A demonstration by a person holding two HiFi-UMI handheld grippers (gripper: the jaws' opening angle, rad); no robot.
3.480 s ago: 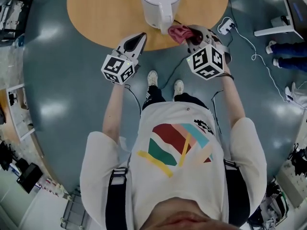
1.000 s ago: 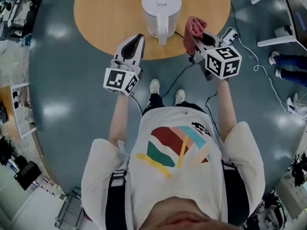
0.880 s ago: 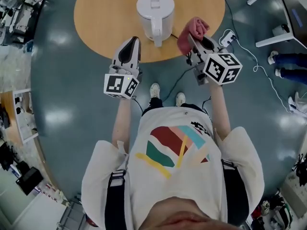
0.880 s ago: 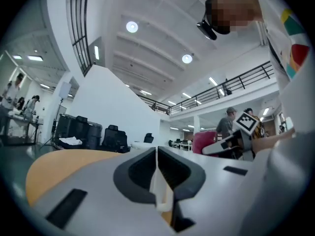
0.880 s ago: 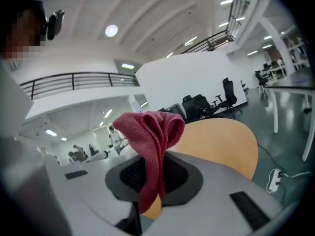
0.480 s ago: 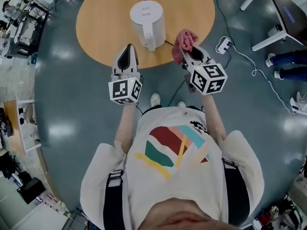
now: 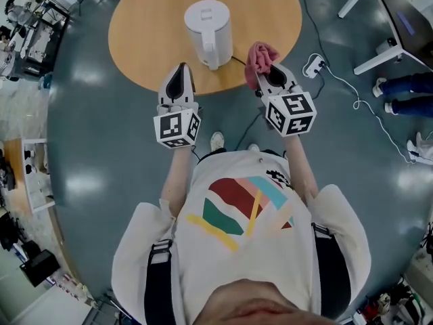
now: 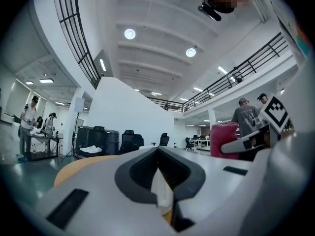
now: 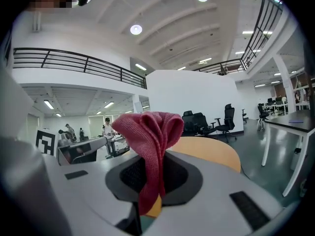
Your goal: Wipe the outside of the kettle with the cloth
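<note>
Nearest the person, the left gripper (image 7: 180,73) is held level with its jaws pressed together on nothing. That suits a hand that is only standing by: shut like this it could push against something to brace it, but it would have to open before it could grip. Beside it the right gripper (image 7: 265,78) has its jaws pinching the dark pink knitted cloth (image 9: 150,132). The fabric is caught low between the pads, so a folded bunch stands up and forward of the tips while a tail hangs down between them. This grip puts soft material ahead of the hard jaws, so the cloth would probably meet a surface first. Past both sets of tips stands the white plastic electric kettle (image 7: 208,22), upright with its lid on and its handle turned toward the person. It is ahead and a little right of the left jaws, and ahead and left of the right jaws, and it touches neither gripper. The cloth is near its side but apart from it, so no wiping contact is being made. The kettle sits toward the near edge of the round wooden table (image 7: 142,26), within easy reach of both grippers.
</note>
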